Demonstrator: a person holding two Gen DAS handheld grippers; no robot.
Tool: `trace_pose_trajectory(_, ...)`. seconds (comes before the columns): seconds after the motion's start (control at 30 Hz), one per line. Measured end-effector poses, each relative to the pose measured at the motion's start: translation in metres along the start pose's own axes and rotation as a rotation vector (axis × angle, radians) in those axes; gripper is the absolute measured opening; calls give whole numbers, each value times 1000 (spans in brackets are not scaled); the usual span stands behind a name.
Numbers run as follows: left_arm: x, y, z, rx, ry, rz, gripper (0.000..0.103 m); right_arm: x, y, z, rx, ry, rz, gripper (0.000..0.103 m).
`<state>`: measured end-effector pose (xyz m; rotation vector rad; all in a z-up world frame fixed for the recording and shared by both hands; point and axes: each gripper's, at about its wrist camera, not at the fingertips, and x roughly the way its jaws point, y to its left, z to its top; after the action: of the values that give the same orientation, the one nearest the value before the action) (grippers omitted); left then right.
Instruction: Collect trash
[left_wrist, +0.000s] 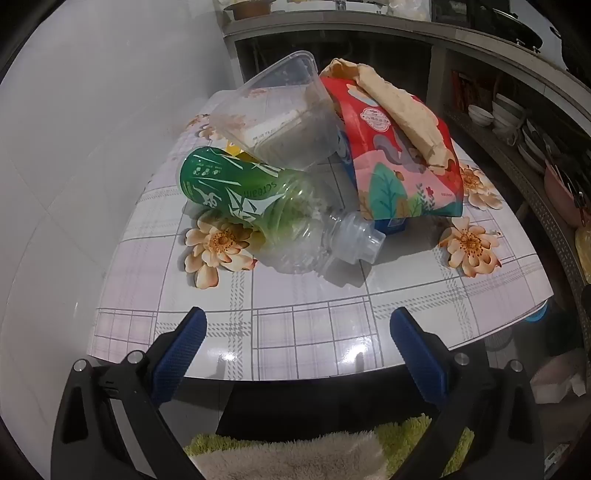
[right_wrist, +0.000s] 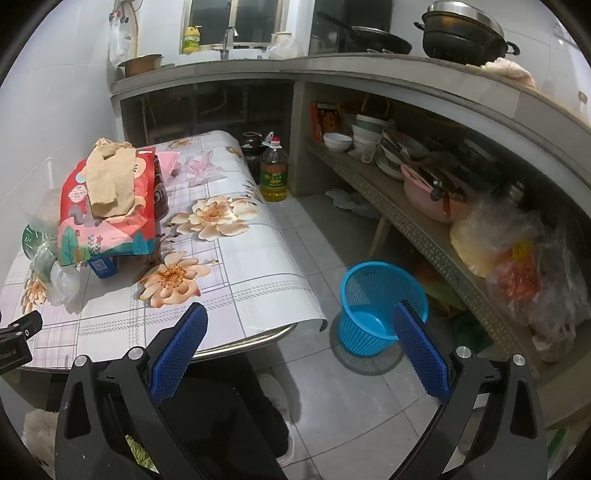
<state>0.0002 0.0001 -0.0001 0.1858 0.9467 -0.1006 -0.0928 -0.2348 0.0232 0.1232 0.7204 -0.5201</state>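
A crushed plastic bottle with a green label (left_wrist: 255, 206) lies on the flowered table (left_wrist: 295, 332), neck toward me. A clear plastic container (left_wrist: 280, 114) leans over it. Behind stands a red and pink tissue pack (left_wrist: 399, 162) with crumpled brown paper (left_wrist: 399, 107) on top. My left gripper (left_wrist: 297, 325) is open and empty above the table's near edge, short of the bottle. My right gripper (right_wrist: 299, 321) is open and empty off the table's right edge. A blue mesh trash basket (right_wrist: 373, 306) stands on the floor beyond it. The pack (right_wrist: 107, 214) and bottle (right_wrist: 55, 266) show at left.
A cooking oil bottle (right_wrist: 274, 173) and a dark jar (right_wrist: 253, 146) stand on the floor behind the table. A low shelf (right_wrist: 424, 229) with bowls and plastic bags runs along the right. A tiled wall (left_wrist: 74, 147) is at the left. A dark can (right_wrist: 161, 195) stands behind the pack.
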Motion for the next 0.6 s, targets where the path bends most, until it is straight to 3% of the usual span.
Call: trace_pose_trajectory(0.6, -2, 1, -3, 0, 4, -1, 97, 1, 0, 0, -6, 5, -4, 95)
